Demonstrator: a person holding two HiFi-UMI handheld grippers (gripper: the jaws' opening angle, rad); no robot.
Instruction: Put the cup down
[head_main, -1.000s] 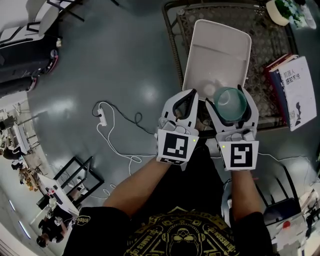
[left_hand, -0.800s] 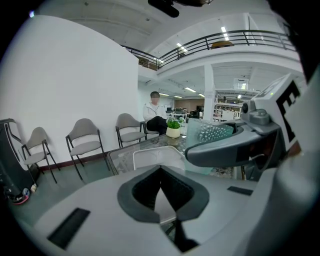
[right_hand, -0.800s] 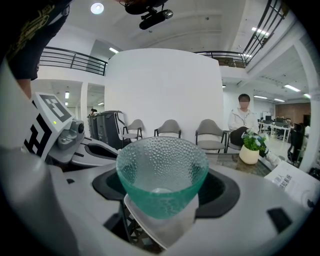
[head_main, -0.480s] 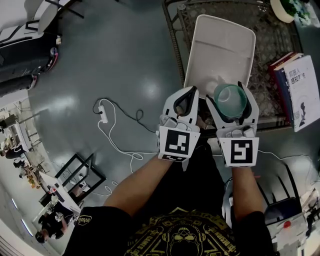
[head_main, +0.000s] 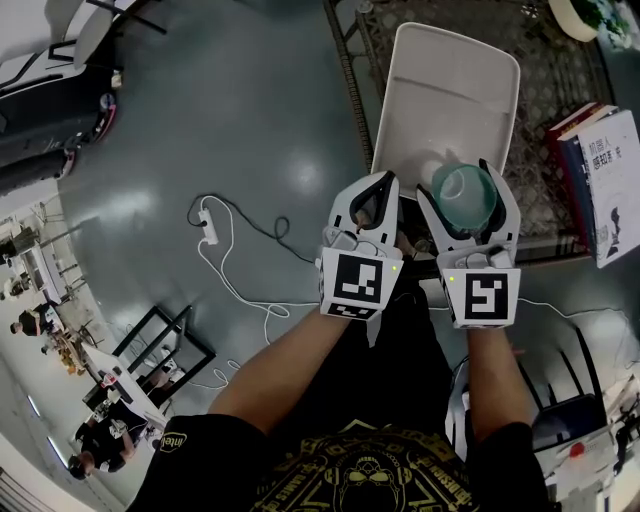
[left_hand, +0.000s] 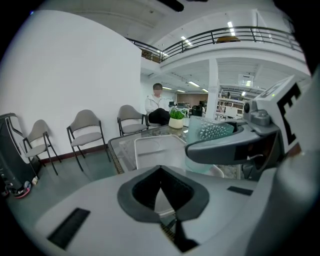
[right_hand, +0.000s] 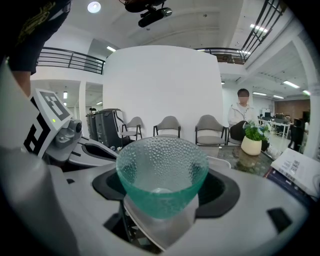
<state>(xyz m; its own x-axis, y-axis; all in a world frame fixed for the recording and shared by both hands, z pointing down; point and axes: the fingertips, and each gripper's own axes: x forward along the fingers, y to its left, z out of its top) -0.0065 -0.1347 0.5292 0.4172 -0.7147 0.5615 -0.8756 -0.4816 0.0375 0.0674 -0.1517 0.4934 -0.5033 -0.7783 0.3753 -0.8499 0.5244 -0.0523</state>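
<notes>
Table (head_main: 565, 95): glass top over a woven pattern, dark metal frame, at the upper right of the head view. It sits slightly higher and further right in that view than a second ago.

Tray (head_main: 450, 90): white, rectangular, rounded corners, lying flat on the table with its long side running away from the person. It has shifted in the head view along with the table.

Books (head_main: 612, 180): a small stack at the table's right edge, well apart from the tray.

Left gripper (head_main: 378, 186): held just beside the right gripper, at the near end of the tray. Jaws clenched, tips meeting, nothing between them. Position barely changed.

Right gripper (head_main: 462, 185): over the tray's near end. Jaws grasp the cup from both sides, the same grip as a second ago.

Cup (right_hand: 161, 172): translucent green glass with a beaded texture, upright, mouth open upward. It is still held in the right gripper above the near end of the tray.

Power strip (head_main: 207, 232): white, on the grey floor left of the table, cable trailing toward the person.
</notes>
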